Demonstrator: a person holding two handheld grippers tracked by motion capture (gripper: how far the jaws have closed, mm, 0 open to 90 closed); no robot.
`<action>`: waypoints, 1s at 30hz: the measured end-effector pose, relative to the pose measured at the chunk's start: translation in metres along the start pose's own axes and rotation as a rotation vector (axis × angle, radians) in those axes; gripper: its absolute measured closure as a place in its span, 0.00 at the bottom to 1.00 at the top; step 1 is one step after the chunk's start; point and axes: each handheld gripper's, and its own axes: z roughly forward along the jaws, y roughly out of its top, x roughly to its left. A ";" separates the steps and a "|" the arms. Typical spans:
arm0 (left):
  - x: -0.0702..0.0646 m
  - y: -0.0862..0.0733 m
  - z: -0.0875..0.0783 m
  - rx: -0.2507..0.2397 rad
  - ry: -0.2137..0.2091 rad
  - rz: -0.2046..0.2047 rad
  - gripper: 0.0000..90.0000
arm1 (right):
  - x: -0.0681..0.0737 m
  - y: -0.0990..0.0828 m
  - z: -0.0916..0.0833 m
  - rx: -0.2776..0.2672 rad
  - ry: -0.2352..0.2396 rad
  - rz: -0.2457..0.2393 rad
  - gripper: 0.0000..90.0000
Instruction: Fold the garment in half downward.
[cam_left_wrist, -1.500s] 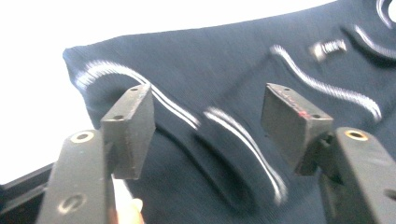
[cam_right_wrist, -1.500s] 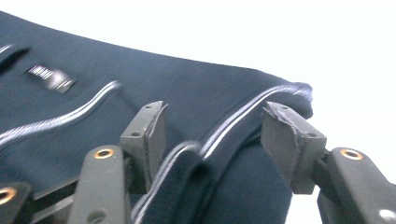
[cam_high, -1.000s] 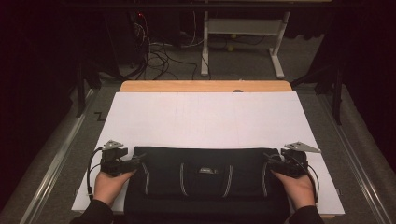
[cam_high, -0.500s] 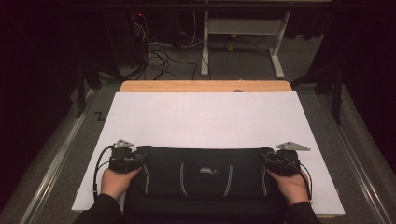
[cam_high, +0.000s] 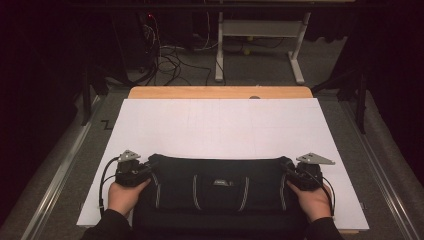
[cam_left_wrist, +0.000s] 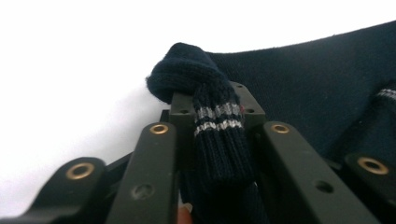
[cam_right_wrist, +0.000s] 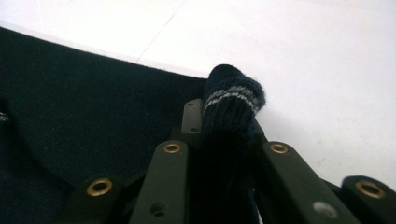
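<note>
A dark navy knitted sweater (cam_high: 220, 192) is lying folded along the near edge of the desk (cam_high: 220, 125), spread across the white sheet that is covering most of the desk top, with a strip of bare wood showing at the far side. Thin pale stripes are running across the knit in several places, and a small label is sitting near its middle.

The person's hands are coming in from the near side, one at each end of the garment. The left gripper (cam_high: 134, 172) is sitting at the sweater's left end, and its jaws have just been closing; in the left gripper view they are clamped on a bunched fold of striped ribbed knit (cam_left_wrist: 219, 121) that is standing up between them, its rounded tip curling over to the left.

The right gripper (cam_high: 304, 176) is sitting at the sweater's right end. Its jaws have likewise just been closing, and in the right gripper view they are pinching a fold of striped knit (cam_right_wrist: 231, 109) that is poking up between them, with the flat body of the sweater stretching away to the left.
</note>
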 end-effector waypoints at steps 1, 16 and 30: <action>-0.001 0.000 -0.001 -0.007 0.000 0.004 0.80 | 0.000 0.000 -0.001 -0.011 -0.002 -0.005 0.88; -0.008 0.005 -0.022 -0.147 -0.003 0.056 0.82 | 0.002 0.005 -0.015 -0.117 -0.005 -0.027 0.89; -0.016 0.017 -0.033 -0.191 0.042 0.110 0.83 | 0.004 0.016 -0.027 -0.200 0.019 -0.019 0.89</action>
